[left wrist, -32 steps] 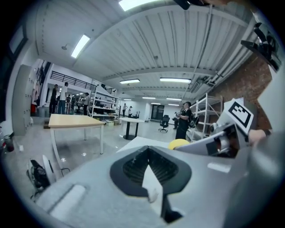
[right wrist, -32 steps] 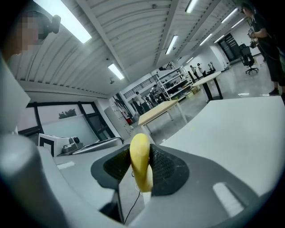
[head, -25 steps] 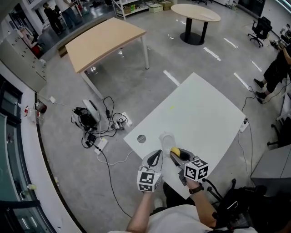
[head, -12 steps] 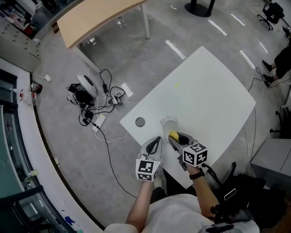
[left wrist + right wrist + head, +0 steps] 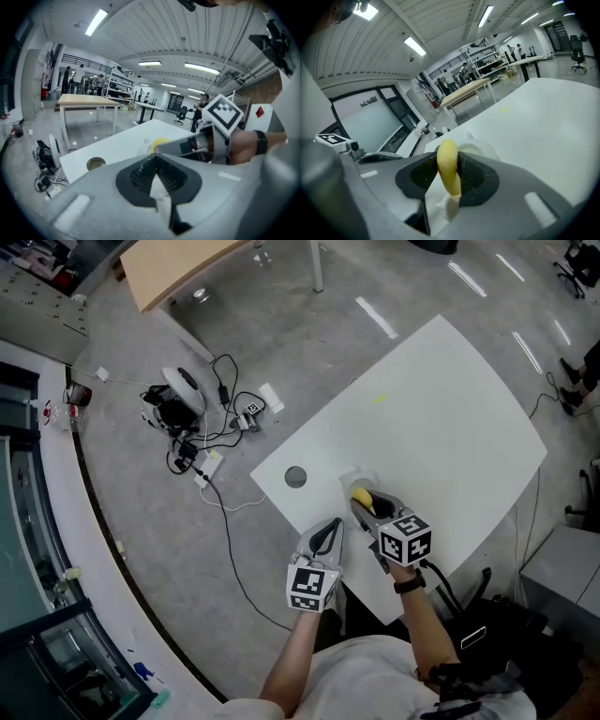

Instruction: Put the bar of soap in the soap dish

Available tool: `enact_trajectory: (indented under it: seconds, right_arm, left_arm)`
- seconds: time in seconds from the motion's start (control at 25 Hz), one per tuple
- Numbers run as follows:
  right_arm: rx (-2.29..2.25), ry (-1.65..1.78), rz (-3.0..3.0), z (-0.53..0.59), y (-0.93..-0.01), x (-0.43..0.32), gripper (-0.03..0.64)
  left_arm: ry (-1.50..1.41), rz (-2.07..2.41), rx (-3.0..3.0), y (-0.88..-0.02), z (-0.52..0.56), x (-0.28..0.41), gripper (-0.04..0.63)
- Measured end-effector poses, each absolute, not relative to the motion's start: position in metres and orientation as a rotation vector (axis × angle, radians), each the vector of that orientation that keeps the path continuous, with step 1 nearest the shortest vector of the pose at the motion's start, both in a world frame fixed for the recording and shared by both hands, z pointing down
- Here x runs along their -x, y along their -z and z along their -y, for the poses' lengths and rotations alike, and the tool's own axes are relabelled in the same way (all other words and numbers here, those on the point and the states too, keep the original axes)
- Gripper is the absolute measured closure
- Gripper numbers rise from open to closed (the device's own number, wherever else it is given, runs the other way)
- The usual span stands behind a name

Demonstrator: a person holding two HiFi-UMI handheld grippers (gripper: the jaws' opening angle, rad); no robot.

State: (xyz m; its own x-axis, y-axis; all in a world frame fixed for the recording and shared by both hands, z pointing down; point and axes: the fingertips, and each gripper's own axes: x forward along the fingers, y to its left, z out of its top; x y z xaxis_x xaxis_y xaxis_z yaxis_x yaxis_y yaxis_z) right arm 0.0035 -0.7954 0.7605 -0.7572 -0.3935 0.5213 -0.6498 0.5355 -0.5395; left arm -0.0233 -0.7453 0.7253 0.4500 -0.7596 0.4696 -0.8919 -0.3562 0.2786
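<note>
A yellow bar of soap stands on edge between the pads of my right gripper, which is shut on it. Just beyond it a translucent white soap dish sits on the white table. The soap hangs at the dish's near rim, partly over it. My left gripper is beside the right one, at the table's near edge, jaws shut with nothing in them. In the left gripper view the soap shows ahead, at the tip of the right gripper.
A round cable hole lies in the table left of the dish. On the floor to the left are tangled cables and a white device. A wooden table stands at the back. A black bag sits by the person's right side.
Both grippers have sunk toward the table. The right one has carried the soap to the near rim of the dish. The head view has shifted toward the table.
</note>
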Motion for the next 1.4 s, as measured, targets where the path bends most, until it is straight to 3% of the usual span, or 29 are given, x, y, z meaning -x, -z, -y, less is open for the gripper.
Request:
enact_trajectory:
  seconds: [0.16, 0.2, 0.24, 0.32, 0.4, 0.48, 0.64, 0.68, 0.76, 0.96, 1.2, 1.4]
  right_arm:
    - [-0.851, -1.040, 2.446, 0.805, -0.764, -0.004, 0.486]
    - [-0.874, -1.005, 2.443, 0.811, -0.764, -0.005, 0.441]
    - [-0.897, -0.961, 2.440, 0.816, -0.763, -0.005, 0.326]
    - [-0.934, -0.879, 2.447, 0.825, -0.755, -0.006, 0.267]
    - [-0.968, -0.836, 2.478, 0.828, -0.739, -0.006, 0.264]
    - [-0.986, -0.831, 2.520, 0.823, -0.722, -0.006, 0.289]
    - [-0.990, -0.863, 2.604, 0.793, -0.681, -0.008, 0.419]
    - [-0.992, -0.854, 2.628, 0.781, -0.669, -0.008, 0.459]
    - [-1.016, -0.804, 2.683, 0.756, -0.642, -0.011, 0.602]
    - [-1.122, -0.658, 2.793, 0.672, -0.577, -0.017, 0.607]
    - [-1.098, -0.514, 2.717, 0.543, -0.569, -0.006, 0.607]
    - [-1.221, -0.406, 2.705, 0.508, -0.535, -0.010, 0.607]
  left_arm:
    - [-0.376, 1.406, -2.201, -0.726, 0.740, 0.030, 0.595]
    - [-0.377, 1.408, -2.196, -0.725, 0.740, 0.031, 0.595]
    - [-0.376, 1.408, -2.191, -0.723, 0.739, 0.033, 0.595]
    - [-0.379, 1.415, -2.193, -0.719, 0.737, 0.036, 0.595]
    - [-0.386, 1.433, -2.214, -0.714, 0.734, 0.042, 0.595]
    - [-0.373, 1.435, -2.236, -0.705, 0.732, 0.045, 0.595]
    - [-0.316, 1.443, -2.296, -0.671, 0.719, 0.051, 0.595]
    - [-0.298, 1.448, -2.316, -0.661, 0.714, 0.053, 0.595]
    - [-0.262, 1.458, -2.365, -0.638, 0.701, 0.057, 0.595]
    - [-0.149, 1.443, -2.527, -0.581, 0.641, 0.063, 0.595]
    - [-0.076, 1.347, -2.579, -0.561, 0.549, 0.066, 0.595]
    - [-0.018, 1.360, -2.636, -0.533, 0.520, 0.071, 0.595]
